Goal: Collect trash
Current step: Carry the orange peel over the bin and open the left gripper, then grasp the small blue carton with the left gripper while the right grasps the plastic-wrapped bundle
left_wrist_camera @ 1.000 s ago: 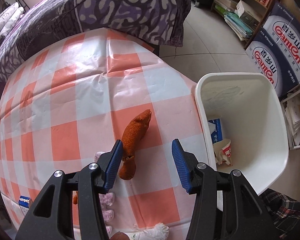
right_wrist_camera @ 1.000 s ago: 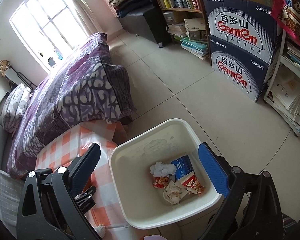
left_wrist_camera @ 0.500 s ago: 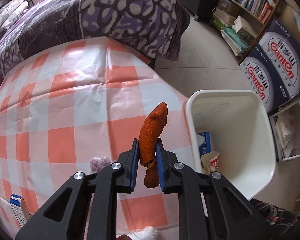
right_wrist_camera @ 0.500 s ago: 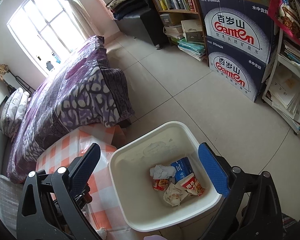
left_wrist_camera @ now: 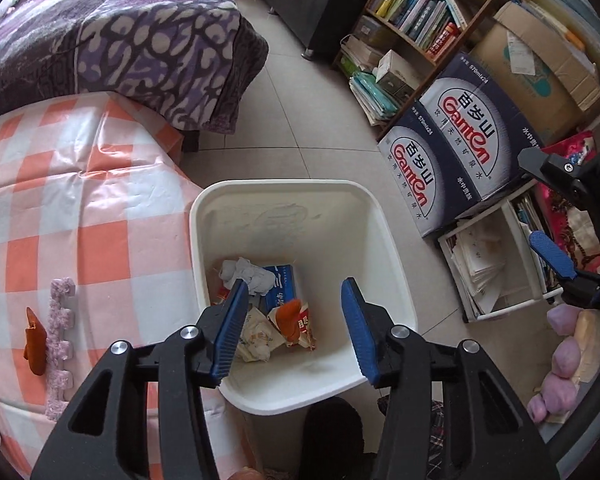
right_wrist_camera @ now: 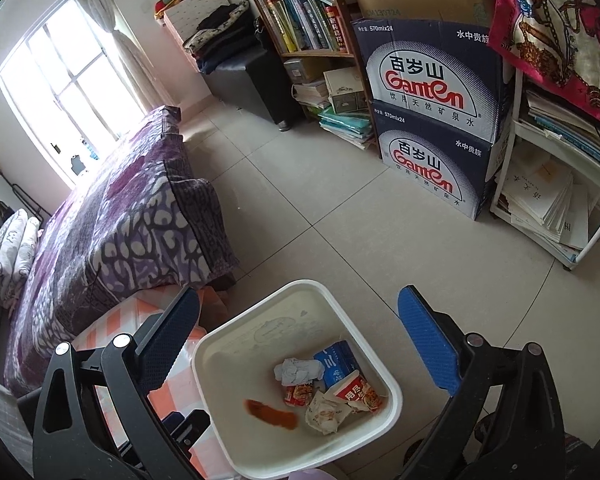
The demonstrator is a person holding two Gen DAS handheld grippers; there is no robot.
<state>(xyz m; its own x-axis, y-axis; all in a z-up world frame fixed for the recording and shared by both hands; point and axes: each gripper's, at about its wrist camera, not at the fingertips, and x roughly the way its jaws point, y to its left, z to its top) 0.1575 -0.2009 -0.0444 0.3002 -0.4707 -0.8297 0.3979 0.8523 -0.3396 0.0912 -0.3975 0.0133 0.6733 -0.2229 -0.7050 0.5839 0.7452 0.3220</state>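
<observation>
Right wrist: both hand-held grippers, left [left_wrist_camera: 296, 328] and right [right_wrist_camera: 300, 344], spread over bin [right_wrist_camera: 394, 394]; boxes [right_wrist_camera: 428, 92] read "Ganten", "570mlx24".

White bin [left_wrist_camera: 396, 264], orange peel [right_wrist_camera: 271, 414], orange-and-white checked tablecloth [left_wrist_camera: 80, 208], purple patterned blanket [right_wrist_camera: 112, 232], blue-padded grippers [left_wrist_camera: 296, 328]

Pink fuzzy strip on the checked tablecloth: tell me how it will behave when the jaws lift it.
The pink fuzzy strip looks soft and thin, so it will probably droop from the grip. It likely weighs little. Its fluffy surface should hold rather than slip.
</observation>
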